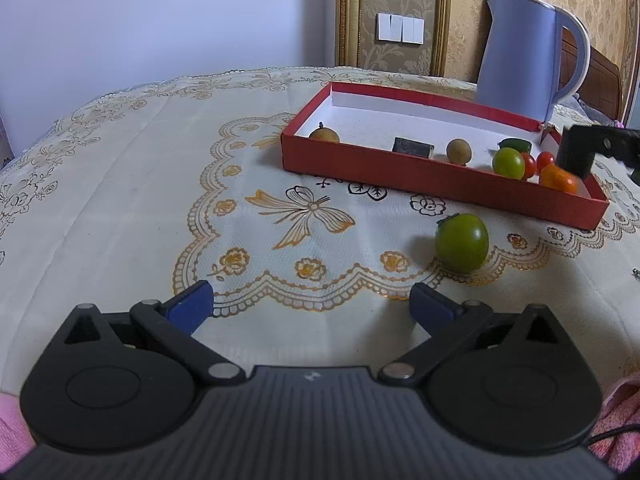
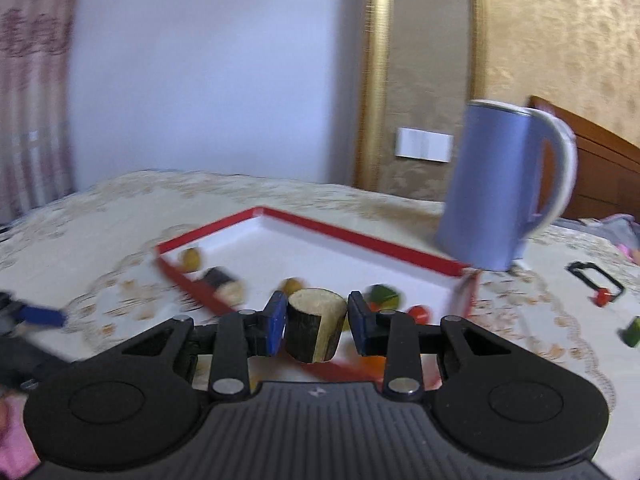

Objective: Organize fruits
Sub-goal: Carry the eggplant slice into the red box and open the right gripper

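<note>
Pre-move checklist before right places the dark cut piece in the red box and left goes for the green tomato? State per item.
1. Right gripper grip on the dark cut piece: ok, blue fingers press on both sides.
2. Red box has free floor: ok, its white middle is bare.
3. Left gripper ready: ok, wide open, nothing between the fingers.
4. Green tomato reachable: ok, on the cloth outside the box, ahead and to the right of the left gripper.
5. Kettle clear of the path: ok, it stands behind the box's far wall.
6. Height of the piece over the box: cannot tell, the right wrist view is blurred.
</note>
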A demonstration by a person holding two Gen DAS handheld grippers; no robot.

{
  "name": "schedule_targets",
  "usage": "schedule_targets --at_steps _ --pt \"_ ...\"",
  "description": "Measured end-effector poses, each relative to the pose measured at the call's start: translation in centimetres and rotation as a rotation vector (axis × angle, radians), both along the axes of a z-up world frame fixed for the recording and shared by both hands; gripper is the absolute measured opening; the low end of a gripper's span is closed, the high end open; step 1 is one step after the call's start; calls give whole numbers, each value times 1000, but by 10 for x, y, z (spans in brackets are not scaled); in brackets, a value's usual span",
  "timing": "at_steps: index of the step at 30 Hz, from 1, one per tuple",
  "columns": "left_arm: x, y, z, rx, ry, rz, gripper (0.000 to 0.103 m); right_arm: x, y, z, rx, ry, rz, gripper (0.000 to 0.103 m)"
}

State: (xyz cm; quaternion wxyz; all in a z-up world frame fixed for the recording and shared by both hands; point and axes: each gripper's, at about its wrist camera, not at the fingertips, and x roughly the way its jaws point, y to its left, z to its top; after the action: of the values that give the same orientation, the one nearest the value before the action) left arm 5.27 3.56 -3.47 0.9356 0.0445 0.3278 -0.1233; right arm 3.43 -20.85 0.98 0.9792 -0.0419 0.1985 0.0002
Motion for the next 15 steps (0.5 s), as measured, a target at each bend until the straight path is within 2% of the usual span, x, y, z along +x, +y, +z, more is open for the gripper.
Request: schedule_targets --at_steps 8,15 --pt "0 0 0 2 0 0 103 55 -44 -11 29 65 -156 33" --pt "0 0 -1 2 0 0 103 80 -51 -18 39 112 -159 33"
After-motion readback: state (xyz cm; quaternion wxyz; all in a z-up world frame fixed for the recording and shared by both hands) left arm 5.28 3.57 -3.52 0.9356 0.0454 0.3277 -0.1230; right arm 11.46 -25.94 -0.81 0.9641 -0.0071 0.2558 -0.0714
